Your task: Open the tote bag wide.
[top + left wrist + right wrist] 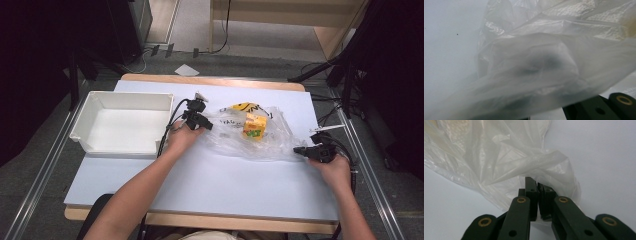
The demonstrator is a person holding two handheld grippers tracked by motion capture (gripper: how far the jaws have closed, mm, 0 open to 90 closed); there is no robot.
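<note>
A clear plastic bag (272, 145) lies crumpled on the pale table (200, 180). Inside it stands a small orange and yellow carton (254, 126), with a yellow printed item (245, 106) just behind. My left gripper (209, 125) is at the bag's left edge. In the left gripper view the bag's film (536, 50) drapes over the jaws, which show as a dark blur held together. My right gripper (296, 149) is at the bag's right edge. In its own view the right gripper (539, 182) is shut on a bunched fold of the bag (499, 157).
An empty white bin (80, 131) sits at the table's left, close to my left hand. Bare table stretches in front of the bag toward the near edge. Dark stands and cables border the table on both sides.
</note>
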